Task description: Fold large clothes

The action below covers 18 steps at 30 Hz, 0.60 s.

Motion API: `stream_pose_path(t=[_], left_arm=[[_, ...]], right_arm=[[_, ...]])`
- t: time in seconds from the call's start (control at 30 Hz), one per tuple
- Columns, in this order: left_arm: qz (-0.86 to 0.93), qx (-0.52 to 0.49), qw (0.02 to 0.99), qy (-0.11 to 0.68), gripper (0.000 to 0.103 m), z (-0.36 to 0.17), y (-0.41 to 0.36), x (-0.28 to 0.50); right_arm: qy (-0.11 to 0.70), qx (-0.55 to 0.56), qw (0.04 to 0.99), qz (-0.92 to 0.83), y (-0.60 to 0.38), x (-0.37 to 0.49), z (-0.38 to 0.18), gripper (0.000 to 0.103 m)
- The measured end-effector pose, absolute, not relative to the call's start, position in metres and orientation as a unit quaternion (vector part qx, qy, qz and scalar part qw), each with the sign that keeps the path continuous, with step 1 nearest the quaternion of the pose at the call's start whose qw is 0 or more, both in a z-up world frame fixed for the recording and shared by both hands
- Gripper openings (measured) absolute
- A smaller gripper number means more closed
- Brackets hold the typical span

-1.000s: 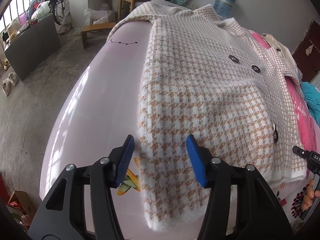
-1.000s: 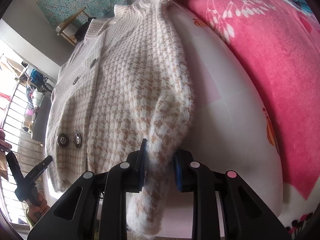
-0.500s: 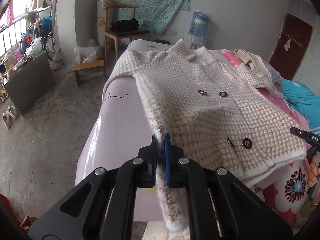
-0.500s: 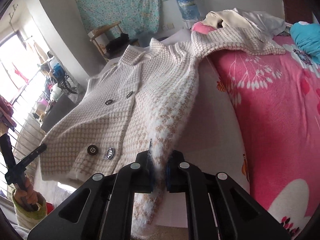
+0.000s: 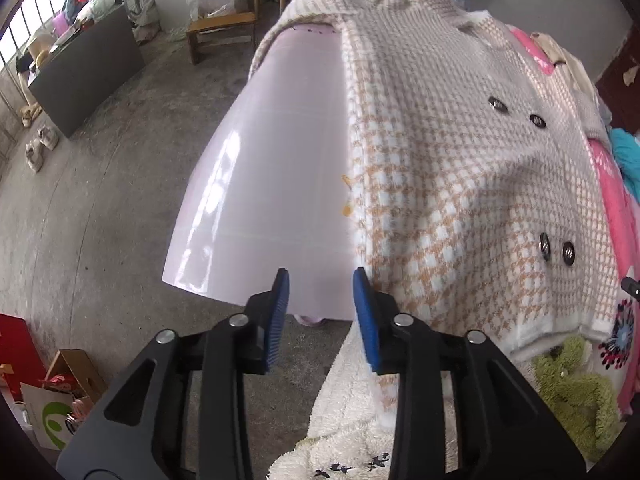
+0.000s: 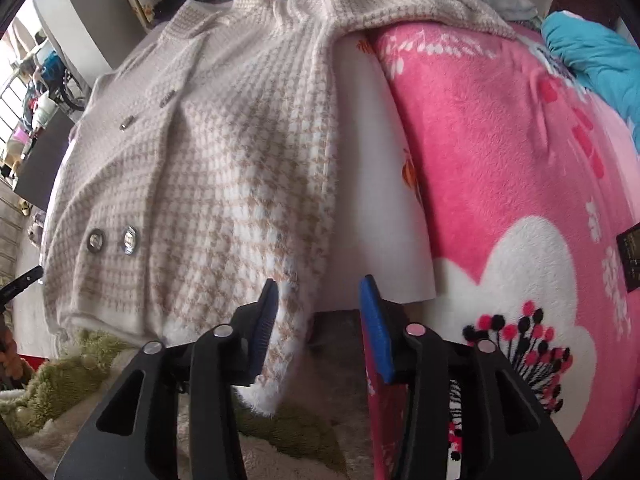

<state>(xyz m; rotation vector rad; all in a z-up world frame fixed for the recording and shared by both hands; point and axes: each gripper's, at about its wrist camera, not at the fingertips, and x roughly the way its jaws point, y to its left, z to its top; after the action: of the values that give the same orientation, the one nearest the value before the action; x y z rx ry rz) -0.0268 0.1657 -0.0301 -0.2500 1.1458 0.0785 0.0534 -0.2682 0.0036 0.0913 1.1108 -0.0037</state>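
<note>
A beige-and-white houndstooth coat (image 5: 460, 160) with dark buttons lies face up on a glossy pale lilac board (image 5: 272, 160). My left gripper (image 5: 322, 312) hangs over the board's near edge. Its jaws are opening with nothing between them. The left sleeve's cuff (image 5: 386, 394) hangs just behind the right finger. In the right wrist view the coat (image 6: 220, 160) fills the left half. My right gripper (image 6: 320, 320) is opening. The right sleeve's fluffy cuff (image 6: 286, 332) droops between its fingers, against the left pad (image 6: 266, 316), unpressed.
A pink floral blanket (image 6: 500, 140) covers the bed right of the board, with a teal garment (image 6: 592, 60) behind it. A green fluffy thing (image 5: 572, 392) lies below the coat's hem. A wooden stool (image 5: 220, 28), dark panel (image 5: 88, 72) and cardboard box (image 5: 76, 368) stand on the concrete floor.
Half a second ago both grippers were shut on the sleeves near the cuffs. Both have let go, and the sleeves lie along the coat's sides with cuffs hanging over the near edge.
</note>
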Motion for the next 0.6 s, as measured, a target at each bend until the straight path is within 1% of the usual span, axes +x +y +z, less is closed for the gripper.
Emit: stream_pose_path(t=[0.03,0.07,0.1,0.17,0.2,0.23,0.27,0.33,0.4,0.5,0.6], left_arm=[[0.04,-0.126,0.839,0.528,0.05,-0.023,0.171,-0.025],[0.044,-0.131,0.847,0.513,0.057,-0.014,0.178,-0.02],[0.049,-0.134,0.856,0.498,0.061,-0.006,0.182,-0.014],[0.055,-0.143,0.871,0.468,0.074,0.008,0.189,0.002],[0.056,-0.149,0.877,0.453,0.075,0.014,0.192,0.01],[0.056,-0.156,0.882,0.44,0.078,0.019,0.196,0.021],[0.06,-0.164,0.886,0.429,0.084,0.022,0.201,0.033],[0.067,-0.184,0.89,0.413,0.085,0.025,0.209,0.053],[0.068,-0.217,0.882,0.413,0.086,0.021,0.224,0.078],[0.062,-0.311,0.845,0.43,0.086,-0.004,0.259,0.116],[0.04,-0.424,0.788,0.445,0.086,-0.043,0.296,0.146]], right_arm=[[0.506,0.031,0.862,-0.004,-0.264,0.055,0.017,0.064],[0.488,0.019,0.873,-0.005,-0.258,0.059,0.03,0.067],[0.472,0.01,0.882,-0.001,-0.252,0.066,0.039,0.071],[0.436,0.002,0.9,0.017,-0.231,0.084,0.055,0.079],[0.424,0.001,0.905,0.03,-0.22,0.096,0.059,0.086],[0.414,-0.001,0.909,0.045,-0.205,0.108,0.061,0.09],[0.406,-0.007,0.912,0.058,-0.192,0.121,0.061,0.091],[0.391,-0.029,0.916,0.084,-0.161,0.143,0.056,0.097],[0.384,-0.05,0.916,0.106,-0.132,0.163,0.045,0.097],[0.416,-0.062,0.896,0.141,-0.092,0.197,0.024,0.097],[0.441,-0.091,0.88,0.153,-0.061,0.221,-0.001,0.097]])
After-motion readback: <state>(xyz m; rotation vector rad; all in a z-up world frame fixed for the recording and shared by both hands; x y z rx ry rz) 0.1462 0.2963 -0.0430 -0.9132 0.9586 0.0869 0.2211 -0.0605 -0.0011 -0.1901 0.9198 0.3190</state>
